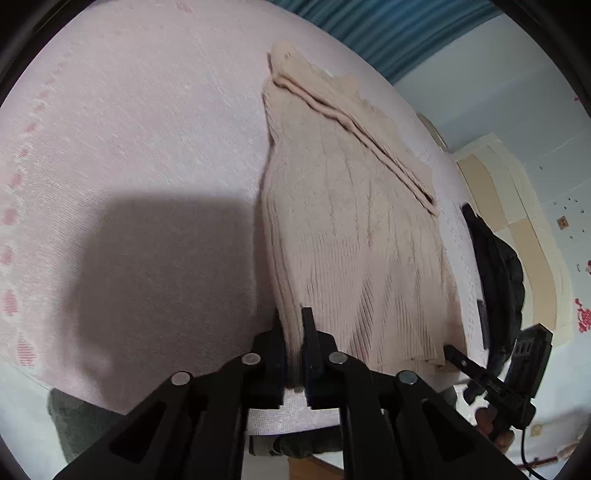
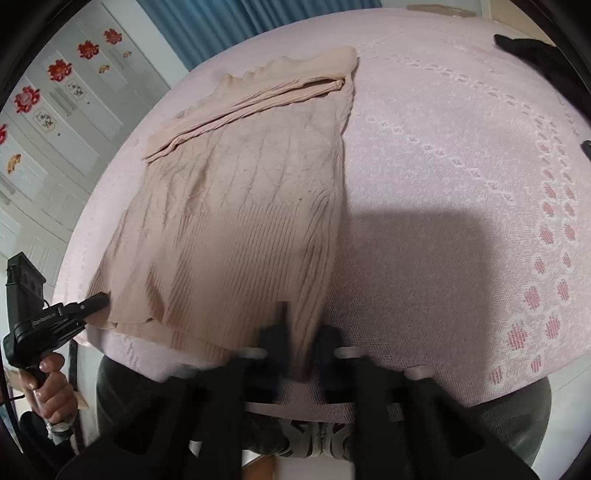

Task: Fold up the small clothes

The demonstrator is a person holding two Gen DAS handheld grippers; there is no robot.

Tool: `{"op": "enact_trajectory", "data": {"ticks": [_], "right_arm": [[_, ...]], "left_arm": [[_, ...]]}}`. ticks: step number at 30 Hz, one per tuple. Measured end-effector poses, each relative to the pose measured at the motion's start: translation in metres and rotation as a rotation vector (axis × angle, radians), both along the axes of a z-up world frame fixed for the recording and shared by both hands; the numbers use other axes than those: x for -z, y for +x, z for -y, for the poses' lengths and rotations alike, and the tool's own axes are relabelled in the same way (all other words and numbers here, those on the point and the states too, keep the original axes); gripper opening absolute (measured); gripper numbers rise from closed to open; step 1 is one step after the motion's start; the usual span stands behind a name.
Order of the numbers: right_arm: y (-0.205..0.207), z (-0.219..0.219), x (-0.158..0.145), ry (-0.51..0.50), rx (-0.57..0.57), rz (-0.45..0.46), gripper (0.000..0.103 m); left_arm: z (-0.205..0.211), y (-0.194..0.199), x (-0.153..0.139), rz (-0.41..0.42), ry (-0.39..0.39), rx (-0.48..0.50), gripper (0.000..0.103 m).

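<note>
A beige knitted sweater [image 1: 343,229] lies on the pink bedspread [image 1: 129,147], its sleeves folded across the top. My left gripper [image 1: 293,343] is shut on the left corner of the ribbed hem. In the left wrist view the right gripper [image 1: 454,354] pinches the hem's other corner. In the right wrist view the sweater [image 2: 240,206] stretches away from me; my right gripper [image 2: 299,343] is shut on the near hem corner, blurred by motion. The left gripper [image 2: 99,299] holds the far hem corner at the left.
A black garment [image 1: 498,266] lies at the bed's right edge; it also shows in the right wrist view [image 2: 535,51]. The bed edge [image 2: 314,406] is right below the grippers. Blue curtain [image 1: 369,26] and white wardrobe [image 2: 55,122] stand behind the bed.
</note>
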State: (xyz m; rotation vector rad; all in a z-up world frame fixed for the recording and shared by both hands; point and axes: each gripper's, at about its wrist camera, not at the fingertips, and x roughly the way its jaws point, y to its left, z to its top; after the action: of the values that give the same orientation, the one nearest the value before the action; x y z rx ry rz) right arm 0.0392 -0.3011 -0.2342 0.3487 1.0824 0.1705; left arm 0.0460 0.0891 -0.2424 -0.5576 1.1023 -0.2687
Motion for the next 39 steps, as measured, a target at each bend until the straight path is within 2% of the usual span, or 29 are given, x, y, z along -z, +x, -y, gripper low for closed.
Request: {"op": "enact_trajectory", "data": {"ticks": [2, 5, 8, 11, 17, 21, 26, 32, 39], "right_arm": [[-0.004, 0.007, -0.006, 0.028, 0.025, 0.022, 0.005], [-0.018, 0.024, -0.023, 0.08, 0.053, 0.104, 0.005], [-0.019, 0.035, -0.014, 0.092, 0.08, 0.07, 0.005], [-0.015, 0.036, 0.006, 0.102, 0.1, 0.01, 0.005], [-0.009, 0.019, 0.0, 0.014, 0.063, 0.013, 0.011], [-0.005, 0.009, -0.001, -0.021, 0.054, 0.028, 0.023], [-0.01, 0.005, 0.001, -0.062, 0.087, 0.079, 0.024], [-0.009, 0.005, 0.003, -0.067, 0.092, 0.061, 0.024], [-0.01, 0.008, 0.006, -0.063, 0.075, 0.069, 0.024]], "left_arm": [[-0.012, -0.006, -0.011, 0.046, -0.009, -0.03, 0.006], [-0.032, -0.014, -0.02, 0.076, -0.044, -0.073, 0.006], [-0.037, -0.012, -0.01, 0.034, -0.072, -0.074, 0.006], [-0.025, -0.01, 0.0, -0.004, -0.007, -0.046, 0.007], [-0.009, -0.01, 0.0, 0.013, 0.067, -0.006, 0.011], [-0.007, -0.006, 0.001, 0.017, 0.069, -0.011, 0.011], [-0.013, -0.01, 0.004, 0.035, 0.038, -0.031, 0.011], [-0.007, -0.01, 0.003, 0.05, 0.085, -0.034, 0.012], [-0.011, -0.01, 0.006, 0.042, 0.047, -0.038, 0.012]]}}
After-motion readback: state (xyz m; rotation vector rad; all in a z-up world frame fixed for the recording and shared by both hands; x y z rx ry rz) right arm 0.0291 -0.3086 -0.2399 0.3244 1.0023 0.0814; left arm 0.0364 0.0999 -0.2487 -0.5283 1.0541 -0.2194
